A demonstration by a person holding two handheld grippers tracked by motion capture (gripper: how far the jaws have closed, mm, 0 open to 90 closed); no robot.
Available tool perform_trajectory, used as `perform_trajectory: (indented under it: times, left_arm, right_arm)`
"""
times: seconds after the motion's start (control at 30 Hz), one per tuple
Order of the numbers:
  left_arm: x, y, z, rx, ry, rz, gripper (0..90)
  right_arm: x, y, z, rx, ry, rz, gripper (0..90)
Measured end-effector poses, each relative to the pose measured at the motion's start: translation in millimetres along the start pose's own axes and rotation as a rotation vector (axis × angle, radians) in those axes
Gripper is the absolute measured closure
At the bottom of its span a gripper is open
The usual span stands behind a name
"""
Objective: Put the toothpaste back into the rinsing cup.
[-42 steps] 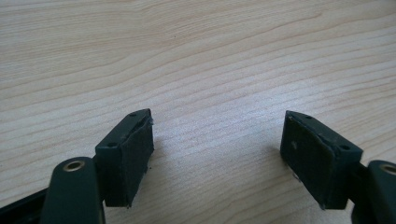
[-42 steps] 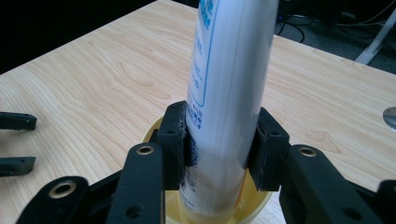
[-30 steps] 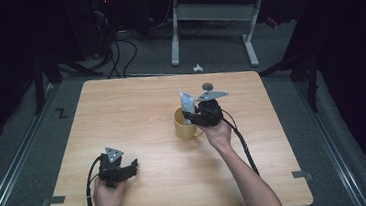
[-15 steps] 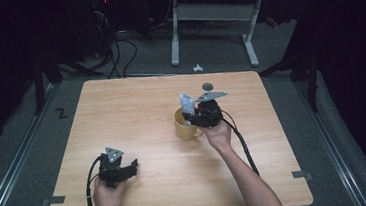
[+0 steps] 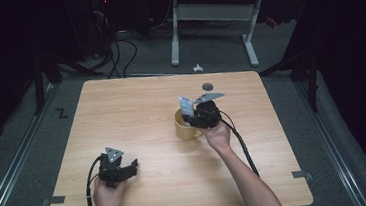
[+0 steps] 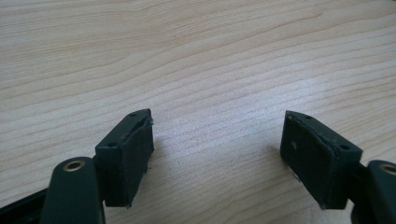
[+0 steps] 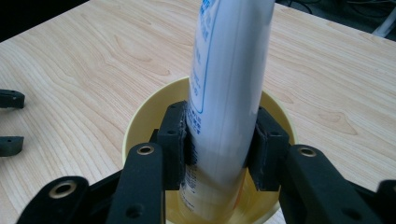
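Nothing has shifted: right tongs (image 7: 219, 154) still pinching the smooth white tube (image 7: 229, 93) upright inside the round yellow cup (image 7: 140, 116) mid-counter (image 5: 136, 112); left tongs (image 6: 219, 158) spread over bare woodgrain.

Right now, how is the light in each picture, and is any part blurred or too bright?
High view: the table is well lit, the room around it nearly black. Left gripper view: even light, sharp wood grain, soft shadows under the jaws. Right gripper view: the white tube is glary and slightly soft up close; the yellow cup rim stays clear.
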State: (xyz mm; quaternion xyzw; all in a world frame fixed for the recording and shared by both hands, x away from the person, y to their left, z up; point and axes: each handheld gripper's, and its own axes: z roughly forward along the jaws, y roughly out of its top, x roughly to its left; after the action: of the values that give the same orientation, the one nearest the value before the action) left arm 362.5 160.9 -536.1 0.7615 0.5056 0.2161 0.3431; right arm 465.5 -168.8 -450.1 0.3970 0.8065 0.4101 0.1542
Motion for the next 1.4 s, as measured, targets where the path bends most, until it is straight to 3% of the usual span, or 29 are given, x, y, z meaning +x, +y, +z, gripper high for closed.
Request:
perform_trajectory:
  times: [0.57, 0.93, 1.1, 1.4]
  left_arm:
    - [0.0, 0.0, 0.0, 0.0, 0.0, -0.001, 26.0]
    - [0.0, 0.0, 0.0, 0.0, 0.0, 0.0, 25.9]
    - [-0.1, 0.0, 0.0, 0.0, 0.0, 0.0, 25.9]
    - [-0.1, 0.0, 0.1, 0.0, 0.001, 0.001, 26.0]
  right_arm:
    - [-2.3, -3.3, 5.7, 0.035, 0.002, 0.008, 63.0]
    - [-2.7, -3.7, 2.3, 0.019, 0.007, 0.009, 63.0]
    - [-3.2, -3.5, -2.7, -0.008, 0.019, 0.018, 59.9]
    - [-3.2, -2.5, -10.4, -0.013, -0.007, 0.001, 49.9]
